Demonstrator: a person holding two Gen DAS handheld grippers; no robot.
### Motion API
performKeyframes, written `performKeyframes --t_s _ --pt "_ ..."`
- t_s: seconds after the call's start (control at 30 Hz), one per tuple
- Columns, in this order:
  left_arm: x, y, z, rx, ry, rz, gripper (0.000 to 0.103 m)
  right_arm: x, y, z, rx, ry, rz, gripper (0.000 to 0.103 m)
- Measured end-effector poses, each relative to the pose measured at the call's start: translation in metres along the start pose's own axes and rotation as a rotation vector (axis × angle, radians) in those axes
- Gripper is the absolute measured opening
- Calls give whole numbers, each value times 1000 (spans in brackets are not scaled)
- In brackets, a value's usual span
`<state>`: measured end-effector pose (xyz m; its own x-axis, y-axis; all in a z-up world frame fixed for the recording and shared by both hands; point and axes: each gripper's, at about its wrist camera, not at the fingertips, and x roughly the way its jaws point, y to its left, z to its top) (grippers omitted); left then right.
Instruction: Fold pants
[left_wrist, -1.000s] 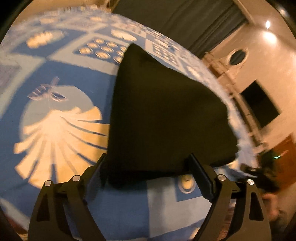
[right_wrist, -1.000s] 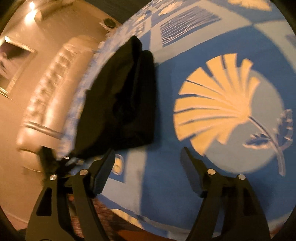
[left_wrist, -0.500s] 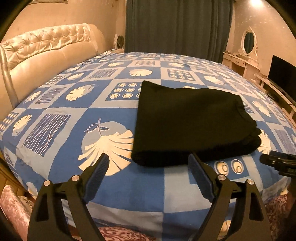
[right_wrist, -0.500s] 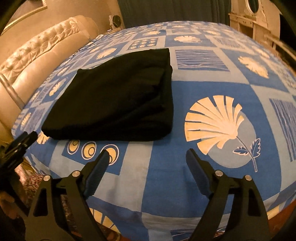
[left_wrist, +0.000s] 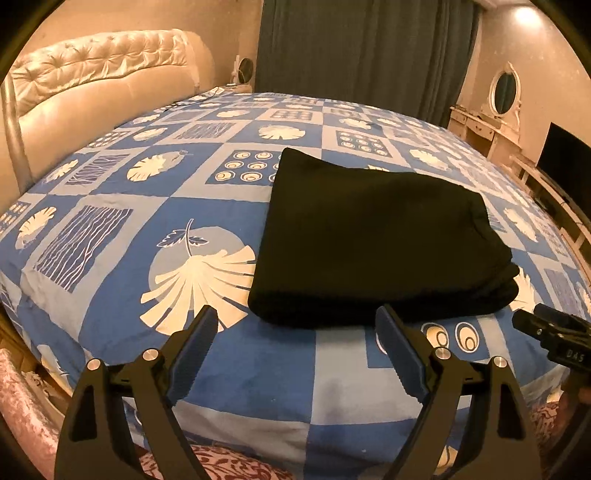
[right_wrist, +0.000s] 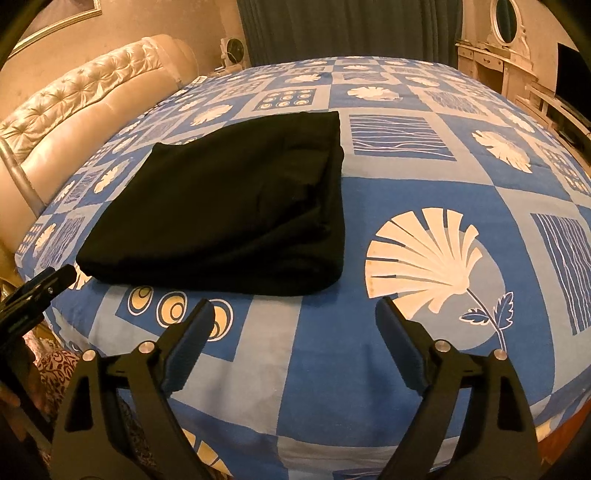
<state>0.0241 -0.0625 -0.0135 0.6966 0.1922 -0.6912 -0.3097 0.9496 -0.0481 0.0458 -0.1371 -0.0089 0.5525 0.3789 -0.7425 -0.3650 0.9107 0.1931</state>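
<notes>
A blue patterned bed carries the black pants, folded into a compact stack at twelve o'clock from the left tool. Both it and the right tool hang spread and empty near the bed's edge, clear of the pants, which suggests the folding is finished.

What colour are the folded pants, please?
Plain black pants, clearest in the right wrist view.

I see a bed covered by a blue patchwork bedspread printed with cream leaves, shells and rings. Folded black pants lie flat on it as a compact rectangle, directly on the bedspread. Relative to the pants, the padded cream headboard stands well off to the left, and the bed's near edge lies just this side of them.
</notes>
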Motion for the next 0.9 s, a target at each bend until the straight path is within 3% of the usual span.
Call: performKeyframes --t_s 0.9 --pt "0 -5 2 5 -15 -11 86 3 11 -6 -16 3 22 89"
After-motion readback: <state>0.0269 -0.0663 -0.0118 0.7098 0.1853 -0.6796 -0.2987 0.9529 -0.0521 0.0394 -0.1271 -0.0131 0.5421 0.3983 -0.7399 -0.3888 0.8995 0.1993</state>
